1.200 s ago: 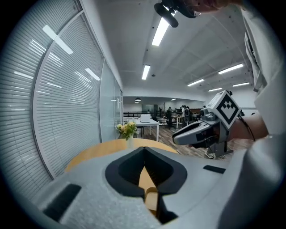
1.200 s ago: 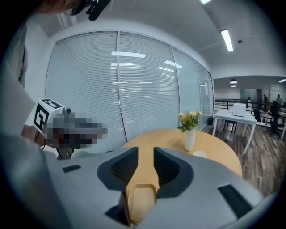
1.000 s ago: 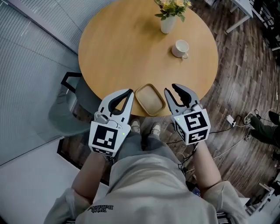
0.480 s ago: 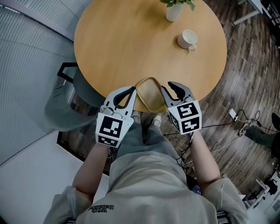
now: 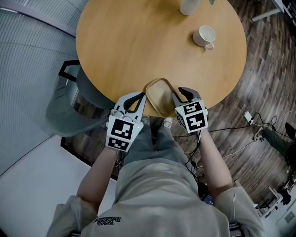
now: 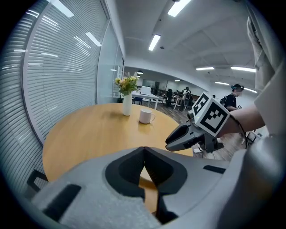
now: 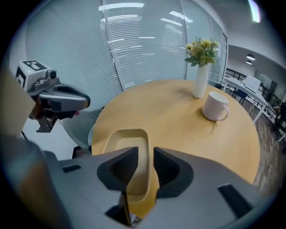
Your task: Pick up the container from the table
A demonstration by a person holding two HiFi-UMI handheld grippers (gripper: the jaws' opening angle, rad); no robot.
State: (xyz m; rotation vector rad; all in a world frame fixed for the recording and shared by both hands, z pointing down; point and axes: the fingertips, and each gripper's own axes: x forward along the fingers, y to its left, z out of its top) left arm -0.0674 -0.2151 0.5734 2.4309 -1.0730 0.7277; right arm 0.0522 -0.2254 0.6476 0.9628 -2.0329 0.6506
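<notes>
A shallow tan container (image 5: 159, 95) lies at the near edge of the round wooden table (image 5: 129, 41). My right gripper (image 5: 183, 93) is at its right side. In the right gripper view the jaws (image 7: 145, 154) straddle the container's right rim (image 7: 144, 147), and the rim fills the narrow gap between them. My left gripper (image 5: 142, 96) is beside the container's left corner. Its fingertips meet (image 6: 144, 151) with nothing between them; only a tan sliver shows behind. The container rests on the table.
A white mug (image 5: 205, 36) and a white vase of flowers (image 5: 188, 6) stand at the table's far side. A grey chair (image 5: 69, 104) is tucked in at the left. Cables (image 5: 252, 125) lie on the wood floor to the right.
Both grippers moved forward up to the container. The right jaws, wide apart a second ago, have narrowed onto its right rim. The left jaws stayed shut.
</notes>
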